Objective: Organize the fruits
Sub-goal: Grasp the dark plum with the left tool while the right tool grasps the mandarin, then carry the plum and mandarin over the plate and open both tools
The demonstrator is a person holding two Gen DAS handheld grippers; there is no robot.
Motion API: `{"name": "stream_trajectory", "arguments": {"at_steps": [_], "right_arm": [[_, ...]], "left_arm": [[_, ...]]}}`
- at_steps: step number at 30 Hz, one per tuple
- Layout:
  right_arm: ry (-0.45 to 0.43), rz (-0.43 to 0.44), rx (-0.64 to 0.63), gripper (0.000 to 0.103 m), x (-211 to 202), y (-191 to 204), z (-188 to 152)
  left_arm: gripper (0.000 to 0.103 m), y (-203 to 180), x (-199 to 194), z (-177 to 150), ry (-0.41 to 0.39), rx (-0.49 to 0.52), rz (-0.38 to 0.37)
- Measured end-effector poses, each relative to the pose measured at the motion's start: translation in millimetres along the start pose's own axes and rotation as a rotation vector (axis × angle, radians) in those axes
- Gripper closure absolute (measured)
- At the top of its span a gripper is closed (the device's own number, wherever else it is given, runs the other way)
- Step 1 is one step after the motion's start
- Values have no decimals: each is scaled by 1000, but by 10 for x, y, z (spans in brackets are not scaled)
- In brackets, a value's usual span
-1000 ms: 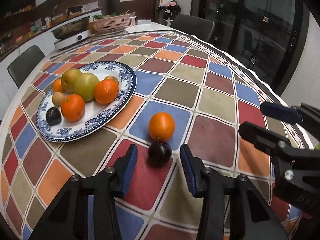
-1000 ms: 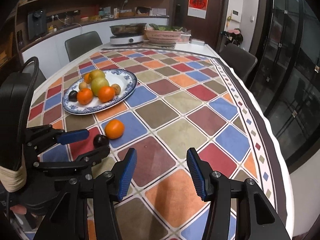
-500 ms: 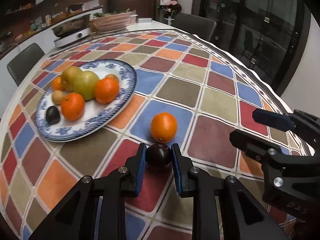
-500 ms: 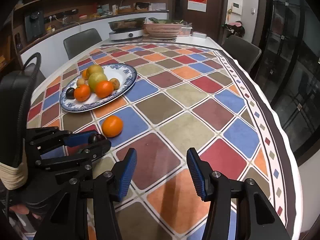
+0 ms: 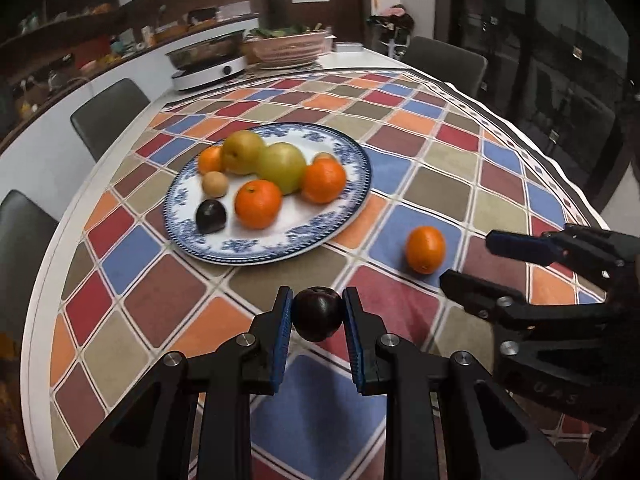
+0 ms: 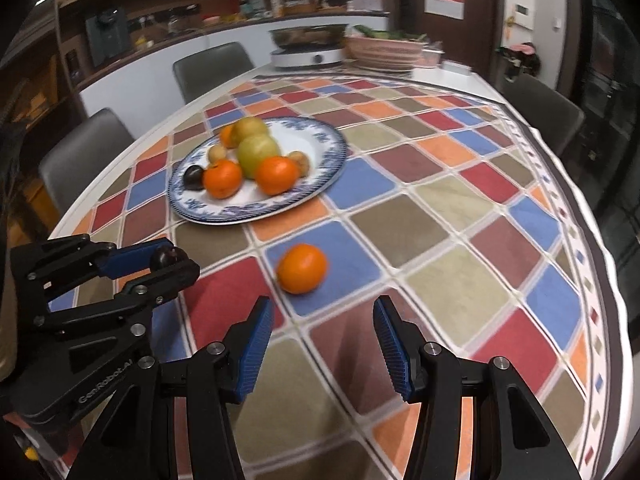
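My left gripper (image 5: 317, 314) is shut on a dark plum (image 5: 317, 313) and holds it above the checked tablecloth; the plum also shows in the right wrist view (image 6: 165, 257). A blue-and-white plate (image 5: 348, 152) beyond it holds oranges, two pears, small brown fruits and another dark plum (image 5: 211, 216). A loose orange (image 5: 425, 249) lies on a blue square to the right of the plate. My right gripper (image 6: 323, 330) is open and empty, just short of that orange (image 6: 302, 268). The plate also shows in the right wrist view (image 6: 320, 136).
An electric hotpot (image 5: 208, 65) and a pink basket (image 5: 288, 50) stand at the table's far end. Grey chairs (image 5: 110, 118) line the left side and far end. The table edge (image 6: 608, 264) curves close on the right.
My left gripper has closed on the dark plum, lifted it off the cloth and turned toward the plate. My right gripper has moved closer to the loose orange.
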State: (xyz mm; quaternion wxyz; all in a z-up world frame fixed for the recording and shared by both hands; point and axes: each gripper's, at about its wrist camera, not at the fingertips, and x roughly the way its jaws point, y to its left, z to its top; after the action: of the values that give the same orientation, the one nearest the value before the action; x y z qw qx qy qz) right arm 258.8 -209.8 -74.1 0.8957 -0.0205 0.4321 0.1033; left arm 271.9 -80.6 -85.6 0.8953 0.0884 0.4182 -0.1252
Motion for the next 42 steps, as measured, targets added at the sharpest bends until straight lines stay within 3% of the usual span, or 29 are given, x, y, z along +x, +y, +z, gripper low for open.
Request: {"name": "stream_trajectory", "arguments": {"at_steps": [11,14,23,42], "right_arm": [[29,-3,-16,52,292,105,184],[46,-8,-15,63,350,110,188],[47,-23,-30,67,384,125,158],[-65,16,-33,67,-125,340,256]], "left_arm": [[77,126,66,-11,13,-32,1],[77,151,93,-16,19,-40,-1],[77,171,106,-25,24,-50,-12],[77,310,-311,46,-41,-80,-18]]}}
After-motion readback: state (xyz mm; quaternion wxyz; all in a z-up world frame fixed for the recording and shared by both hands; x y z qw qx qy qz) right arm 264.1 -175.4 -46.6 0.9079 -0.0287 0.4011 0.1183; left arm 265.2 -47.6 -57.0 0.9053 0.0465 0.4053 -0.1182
